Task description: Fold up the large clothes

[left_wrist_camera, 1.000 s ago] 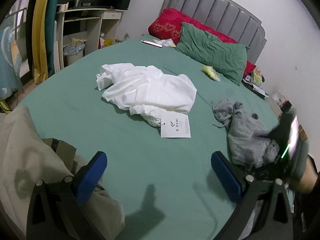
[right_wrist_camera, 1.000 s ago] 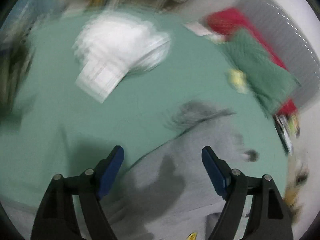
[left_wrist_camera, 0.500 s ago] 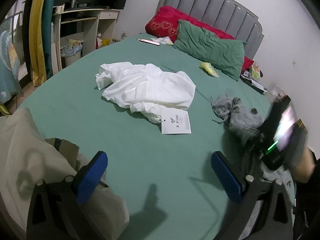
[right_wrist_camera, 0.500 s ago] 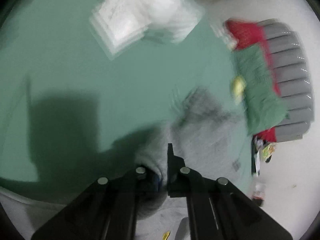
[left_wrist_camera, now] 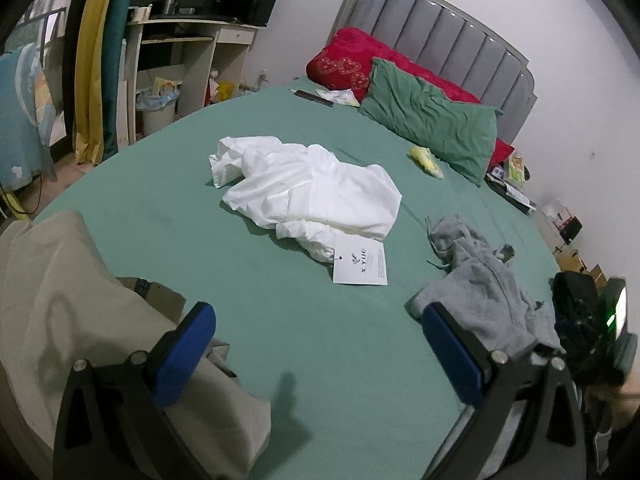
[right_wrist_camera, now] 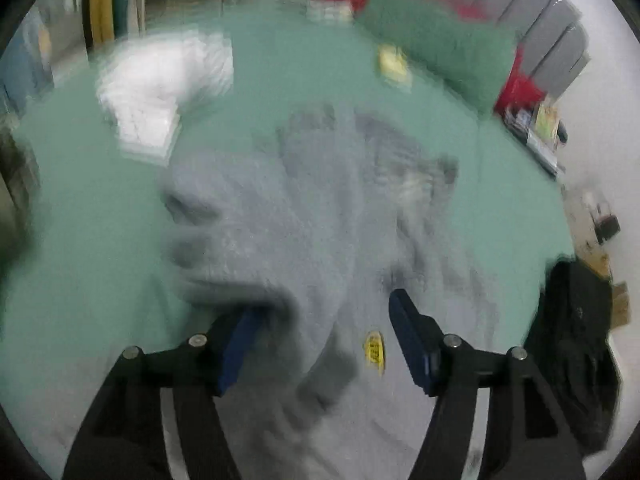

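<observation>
My right tongs (right_wrist_camera: 328, 344), pinched shut half a second ago, now gape wide over the grey hoodie (right_wrist_camera: 320, 220). My left tongs (left_wrist_camera: 316, 348) remain wide open, empty, above the green bed (left_wrist_camera: 280, 320).

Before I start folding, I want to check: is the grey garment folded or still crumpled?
Crumpled. The grey garment lies bunched in an uneven heap on the bed, with loose drawstrings and no flat, squared edges.

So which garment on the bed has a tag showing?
The white garment mid-bed; a white card tag lies at its near edge. The grey and beige ones show none.
</observation>
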Available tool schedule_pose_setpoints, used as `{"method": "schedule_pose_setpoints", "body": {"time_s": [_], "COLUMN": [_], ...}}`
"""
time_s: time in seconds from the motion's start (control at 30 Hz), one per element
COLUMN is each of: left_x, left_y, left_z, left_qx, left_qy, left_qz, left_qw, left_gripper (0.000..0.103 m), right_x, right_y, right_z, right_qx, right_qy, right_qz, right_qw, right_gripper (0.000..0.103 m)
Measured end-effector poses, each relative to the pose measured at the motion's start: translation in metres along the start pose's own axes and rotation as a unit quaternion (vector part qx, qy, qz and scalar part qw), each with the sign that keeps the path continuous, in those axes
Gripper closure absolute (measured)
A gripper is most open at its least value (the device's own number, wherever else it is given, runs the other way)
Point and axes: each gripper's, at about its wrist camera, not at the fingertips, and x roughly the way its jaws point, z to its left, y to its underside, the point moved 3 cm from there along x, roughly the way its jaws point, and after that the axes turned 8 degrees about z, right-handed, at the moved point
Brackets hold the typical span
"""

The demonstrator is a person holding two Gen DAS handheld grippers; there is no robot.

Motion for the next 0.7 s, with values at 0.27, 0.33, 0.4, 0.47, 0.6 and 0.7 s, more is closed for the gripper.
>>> {"method": "schedule_pose_setpoints", "body": {"time_s": [0.27, 0.33, 0.4, 0.47, 0.6, 0.7], "left_x": [-0.001, -0.001, 0.0, 0.0, 0.002, 0.002], "left_y": [-0.003, -0.003, -0.003, -0.002, -0.002, -0.002], "left_z": [0.005, 0.007, 0.008, 0.008, 0.006, 0.005], "left_qx": [-0.006, -0.008, -0.007, -0.003, 0.005, 0.001], "left_qy": [0.011, 0.013, 0.015, 0.014, 0.008, 0.006], "left_qz": [0.005, 0.006, 0.006, 0.008, 0.012, 0.012], "left_qw": [0.9999, 0.9999, 0.9998, 0.9999, 0.9999, 0.9999], "left_gripper": [0.0, 0.0, 0.0, 0.0, 0.0, 0.0], "right_x": [-0.041, -0.012, 0.021, 0.032, 0.047, 0.03], "right_y": [-0.024, -0.026, -0.042, -0.057, -0.074, -0.087], "right_z": [0.157, 0.182, 0.176, 0.154, 0.12, 0.112], "right_qx": [-0.345, -0.385, -0.357, -0.278, -0.159, -0.126], "right_qy": [0.095, 0.104, 0.12, 0.074, -0.026, -0.064], "right_qz": [-0.166, -0.141, -0.096, -0.085, -0.046, -0.078], "right_qw": [0.919, 0.906, 0.921, 0.954, 0.986, 0.987], "right_gripper": [0.039, 0.039, 0.039, 0.039, 0.083, 0.09]}}
